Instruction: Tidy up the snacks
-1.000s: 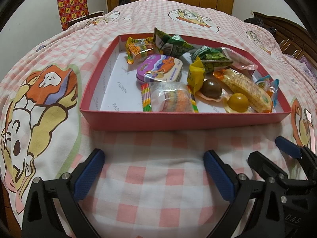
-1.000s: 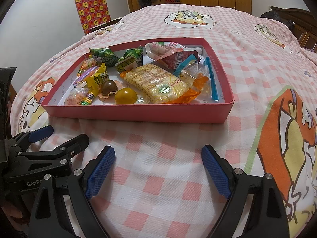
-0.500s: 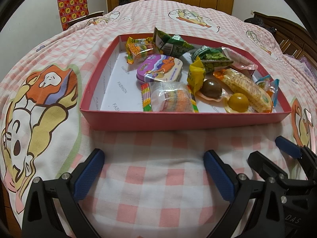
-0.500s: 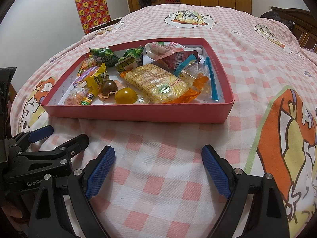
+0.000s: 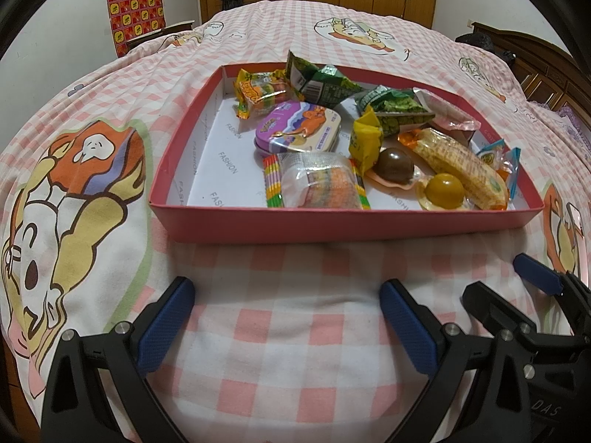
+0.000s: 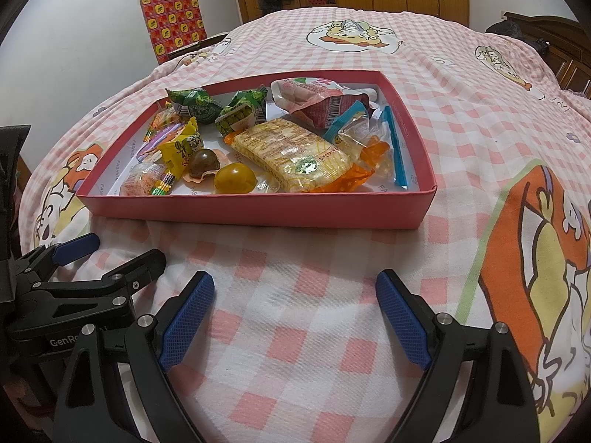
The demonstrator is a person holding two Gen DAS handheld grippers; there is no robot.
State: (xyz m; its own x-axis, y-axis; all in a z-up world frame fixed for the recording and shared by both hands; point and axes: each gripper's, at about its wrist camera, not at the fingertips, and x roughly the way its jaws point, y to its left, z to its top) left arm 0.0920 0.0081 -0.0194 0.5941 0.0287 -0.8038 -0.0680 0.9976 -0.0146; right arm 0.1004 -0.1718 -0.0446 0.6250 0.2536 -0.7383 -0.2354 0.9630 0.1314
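Nearest to me, both tools rest low over the checked bedspread (image 6: 295,288), side by side. My left tool (image 5: 284,317) has its blue pads wide apart and holds nothing. My right tool (image 6: 295,313) is spread just as wide and is also empty. In the right wrist view I see the left tool (image 6: 74,254) just beside mine, and it points toward the box as well.

I judge that no snack is in hand at this moment. All the snacks I can see lie inside the red box (image 5: 332,221), which sits on the bed just ahead of both tools. Either the sorting is finished or it waits for a first pick; from these pictures I cannot decide which.

If a pick comes next, the nearest pieces are behind the front wall: the rainbow candy pack (image 5: 317,184), the yellow ball candy (image 6: 234,178) and the brown ball candy (image 6: 204,162). The tool must rise over the wall and come down from above. The round candies may roll away from the pads, I think.

Farther in lie the purple tin (image 5: 299,129) and the long cracker pack (image 6: 295,155), with the green packets (image 5: 325,81) at the back wall. The left part of the box floor is bare.
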